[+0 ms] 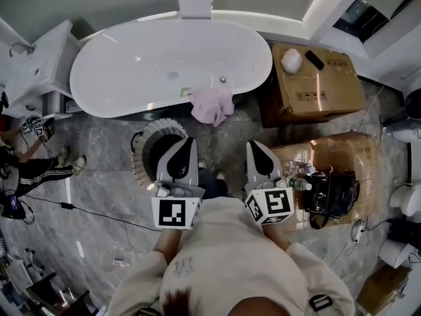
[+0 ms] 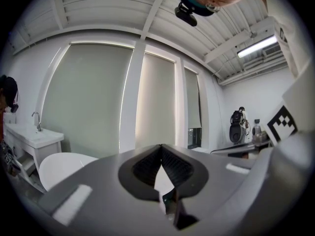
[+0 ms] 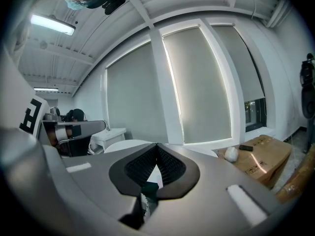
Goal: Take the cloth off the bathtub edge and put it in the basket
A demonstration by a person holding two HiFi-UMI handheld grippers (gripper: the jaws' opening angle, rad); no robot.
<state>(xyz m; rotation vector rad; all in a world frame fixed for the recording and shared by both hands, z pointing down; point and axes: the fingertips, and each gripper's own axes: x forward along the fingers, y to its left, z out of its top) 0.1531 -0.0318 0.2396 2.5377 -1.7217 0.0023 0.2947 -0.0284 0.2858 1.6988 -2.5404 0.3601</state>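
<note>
The pink cloth [image 1: 212,105] hangs over the near rim of the white bathtub [image 1: 164,61]. Just below it on the floor stands the round basket [image 1: 150,149], dark inside with a pale ribbed wall. My left gripper [image 1: 186,142] is held close to my chest, above the basket's right side, jaws shut and empty. To the right of the basket my right gripper [image 1: 256,145] is held the same way, shut and empty. Both point towards the tub, short of the cloth. In the left gripper view the left gripper [image 2: 161,147] shows closed jaws, as does the right gripper [image 3: 157,145] in its own view.
A cardboard box [image 1: 316,81] with a white ball and a black remote stands right of the tub. A second box [image 1: 342,151] nearer me carries a black bag [image 1: 332,193] and bottles. A sink cabinet [image 1: 39,64] and a seated person [image 1: 33,166] are at the left.
</note>
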